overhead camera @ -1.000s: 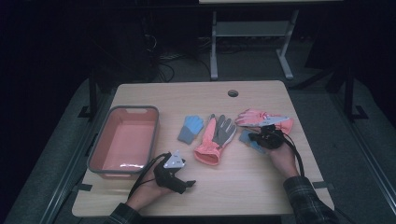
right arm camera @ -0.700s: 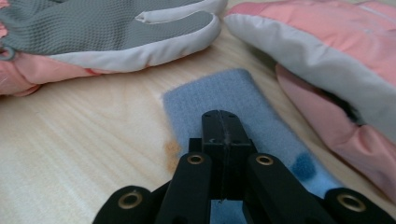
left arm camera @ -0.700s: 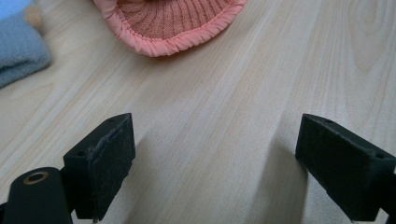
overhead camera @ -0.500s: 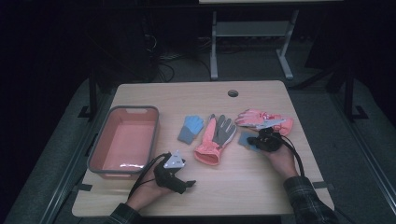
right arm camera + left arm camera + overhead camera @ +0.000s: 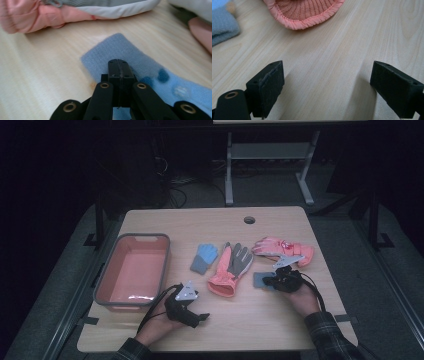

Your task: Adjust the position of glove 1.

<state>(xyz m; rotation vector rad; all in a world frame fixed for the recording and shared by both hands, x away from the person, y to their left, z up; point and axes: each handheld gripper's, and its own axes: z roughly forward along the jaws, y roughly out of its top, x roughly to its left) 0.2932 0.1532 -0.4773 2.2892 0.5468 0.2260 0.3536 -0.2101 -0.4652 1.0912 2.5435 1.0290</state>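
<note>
Now we are pinching the small blue knitted glove [image 5: 130, 58], lying flat on the wooden bench [image 5: 260, 320], with the right hand-held gripper [image 5: 118, 72] closed on it, lifting slowly while the left hand-held gripper [image 5: 325, 87] is waiting open.

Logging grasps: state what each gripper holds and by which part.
The right gripper is shut over the small blue glove, near its cuff end; whether fabric is pinched cannot be told. The left gripper is open, holding nothing.

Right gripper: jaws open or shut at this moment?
Shut. In its own view the right gripper shows both jaws pressed together, no gap, over the blue glove lying flat on the table.
</note>
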